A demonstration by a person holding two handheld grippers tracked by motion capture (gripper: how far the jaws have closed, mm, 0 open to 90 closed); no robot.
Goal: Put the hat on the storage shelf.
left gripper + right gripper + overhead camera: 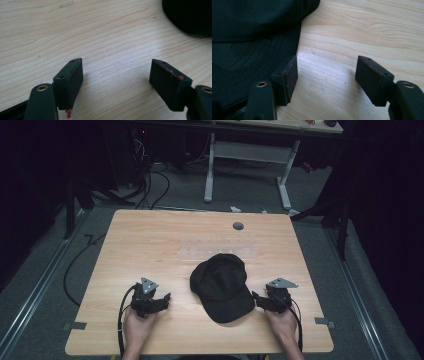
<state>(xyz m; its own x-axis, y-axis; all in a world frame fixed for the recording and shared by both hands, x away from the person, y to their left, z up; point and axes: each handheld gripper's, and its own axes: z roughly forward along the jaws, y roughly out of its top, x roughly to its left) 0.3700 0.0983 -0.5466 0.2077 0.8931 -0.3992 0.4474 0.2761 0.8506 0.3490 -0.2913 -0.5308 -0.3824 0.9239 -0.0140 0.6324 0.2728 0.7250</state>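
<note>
Black baseball cap point(222, 287) lies flat on a light wooden table point(150, 240), between two hand-held grippers.

Start at the right gripper point(256, 300). A person's right hand point(283, 324) holds it low over the table, near the front edge, pointing left toward the cap. Its two black jaws stand wide apart with bare wood between them; nothing is gripped. In the right gripper view point(327, 75), one jaw sits at the very edge of the cap's brim point(249, 65), right beside the stitched fabric; whether it touches cannot be told. The other jaw is over open table, clear of the cap. The cap's rounded crown point(257, 17) lies further along from the tips.

Move to the left gripper point(165, 299), held by the left hand point(136, 326), also low near the front edge, pointing right toward the cap. In the left gripper view point(116, 75), its jaws are spread wide over bare wood and hold nothing. A dark curve of the cap point(190, 15) sits ahead of the tips, well apart from them. Small red marks show on the jaw edges.

Each gripper carries a grey three-cornered plate on top and trails a black cable toward the person.

Beyond both grippers, past the cap, a round grey grommet point(238, 226) sits in the table near its far edge. Further off, a white-legged desk point(250, 155) stands on a grey floor.
</note>
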